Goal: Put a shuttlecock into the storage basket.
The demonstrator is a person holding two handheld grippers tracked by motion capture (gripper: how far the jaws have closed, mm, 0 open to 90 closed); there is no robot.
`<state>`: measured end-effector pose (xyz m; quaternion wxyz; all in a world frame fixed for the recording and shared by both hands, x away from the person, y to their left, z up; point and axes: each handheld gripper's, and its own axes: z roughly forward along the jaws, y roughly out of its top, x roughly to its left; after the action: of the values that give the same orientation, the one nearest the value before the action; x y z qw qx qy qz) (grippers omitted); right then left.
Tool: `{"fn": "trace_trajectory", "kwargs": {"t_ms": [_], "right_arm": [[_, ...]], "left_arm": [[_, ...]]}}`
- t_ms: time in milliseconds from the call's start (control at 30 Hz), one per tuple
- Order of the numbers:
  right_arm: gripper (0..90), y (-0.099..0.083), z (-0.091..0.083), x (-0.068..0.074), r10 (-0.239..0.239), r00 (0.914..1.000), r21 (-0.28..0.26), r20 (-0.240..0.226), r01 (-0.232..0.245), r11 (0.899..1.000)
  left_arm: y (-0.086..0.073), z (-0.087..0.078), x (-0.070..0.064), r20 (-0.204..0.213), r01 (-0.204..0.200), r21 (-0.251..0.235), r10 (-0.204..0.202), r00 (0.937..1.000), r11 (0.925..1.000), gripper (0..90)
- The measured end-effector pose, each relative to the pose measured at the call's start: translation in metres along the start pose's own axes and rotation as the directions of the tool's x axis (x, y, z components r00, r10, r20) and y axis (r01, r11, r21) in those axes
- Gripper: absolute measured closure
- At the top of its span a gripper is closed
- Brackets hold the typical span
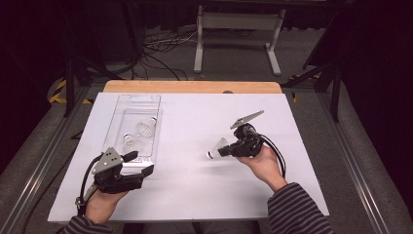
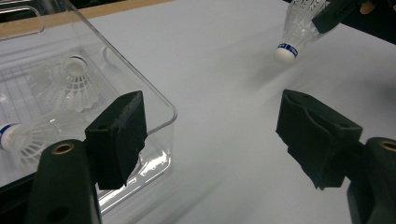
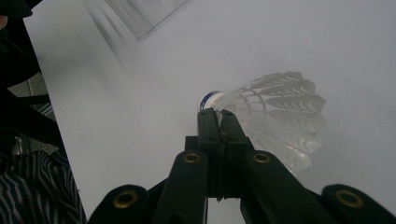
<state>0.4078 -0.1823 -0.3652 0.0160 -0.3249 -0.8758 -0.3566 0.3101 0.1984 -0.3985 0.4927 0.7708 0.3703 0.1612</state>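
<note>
Right gripper point(image 1: 225, 150): jaws pressed together, pinching the skirt of a shuttlecock point(image 1: 216, 149) close to its cork; it hangs over the table point(image 1: 195, 195), well to the right of the clear bin point(image 1: 119, 105), cork pointing toward that bin.
Left gripper point(image 1: 140, 163): jaws spread wide, holding nothing, at the bin's near right corner; one jaw sits against or just over the bin's rim, the other out over bare table.
Biggest risk: the bin shifting or tipping. It looks light and clear-walled, and a nudge from the left gripper at that corner would likely push it or spill the two shuttlecocks point(image 2: 56, 100) lying inside.
Next risk: the held shuttlecock slipping. The pinch is on thin springy plastic ribs, not the cork, so a quick swing toward the bin may let it twist or drop short.
Lesser risk: crushing the skirt if the pinch tightens.
Small risk: the two grippers meeting at the bin's right wall, since the left one waits on the side the right one would probably approach from.
Open room: a broad bare stretch of table lies between the bin and the right gripper, free for a carry.
Edges: the bin's rim is hard to see, so I judge the drop should come from above. The far end of the bin looks emptier than the near end.
</note>
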Motion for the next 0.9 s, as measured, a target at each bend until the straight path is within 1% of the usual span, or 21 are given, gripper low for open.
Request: {"fn": "trace_trajectory", "kwargs": {"t_ms": [33,67,100,233,433,467,633,700,733,800,900], "right_arm": [[90.0,0.0,0.0,0.001,0.0,1.0,0.0,-0.002,0.0,1.0],[90.0,0.0,0.0,0.001,-0.003,1.0,0.001,-0.004,0.003,1.0],[90.0,0.0,0.0,0.001,-0.003,1.0,0.001,-0.003,0.004,1.0],[90.0,0.001,0.0,0.002,-0.005,1.0,0.0,-0.007,0.005,1.0],[90.0,0.002,0.002,0.004,-0.011,0.9998,0.004,-0.015,0.011,1.0],[90.0,0.002,0.002,0.005,-0.011,0.9998,0.004,-0.016,0.011,1.0],[90.0,0.002,0.004,0.007,-0.018,0.9996,0.005,-0.024,0.018,1.0],[90.0,0.003,0.004,0.008,-0.02,0.9995,0.006,-0.026,0.021,1.0],[90.0,0.003,0.004,0.009,-0.021,0.9994,0.007,-0.027,0.021,1.0],[90.0,0.003,0.003,0.009,-0.021,0.9993,0.005,-0.029,0.022,1.0],[90.0,0.002,0.003,0.01,-0.02,0.9993,0.004,-0.031,0.02,1.0]], "left_arm": [[0.001,0.001,0.0,-0.002,-0.006,0.0,0.006,1.0,1.0,25.4],[0.001,0.003,-0.001,0.006,-0.004,0.004,0.004,1.0,1.0,25.5],[0.002,0.004,-0.001,0.007,-0.011,0.007,0.011,0.9999,0.9999,25.5],[0.004,0.008,-0.003,0.021,-0.008,0.011,0.008,0.9997,0.9999,25.7],[0.008,0.016,-0.006,0.044,-0.022,0.031,0.021,0.9988,0.9993,25.9],[0.008,0.018,-0.008,0.042,-0.02,0.026,0.019,0.9989,0.9995,25.9],[0.011,0.026,-0.011,0.058,-0.035,0.041,0.033,0.9978,0.9985,25.9],[0.012,0.029,-0.013,0.068,-0.034,0.047,0.031,0.9972,0.9983,26.1],[0.013,0.03,-0.013,0.069,-0.042,0.05,0.039,0.9968,0.9978,26.2],[0.014,0.033,-0.015,0.074,-0.043,0.051,0.039,0.9965,0.9978,26.2],[0.016,0.037,-0.017,0.078,-0.057,0.066,0.052,0.9956,0.9962,26.6]]}}
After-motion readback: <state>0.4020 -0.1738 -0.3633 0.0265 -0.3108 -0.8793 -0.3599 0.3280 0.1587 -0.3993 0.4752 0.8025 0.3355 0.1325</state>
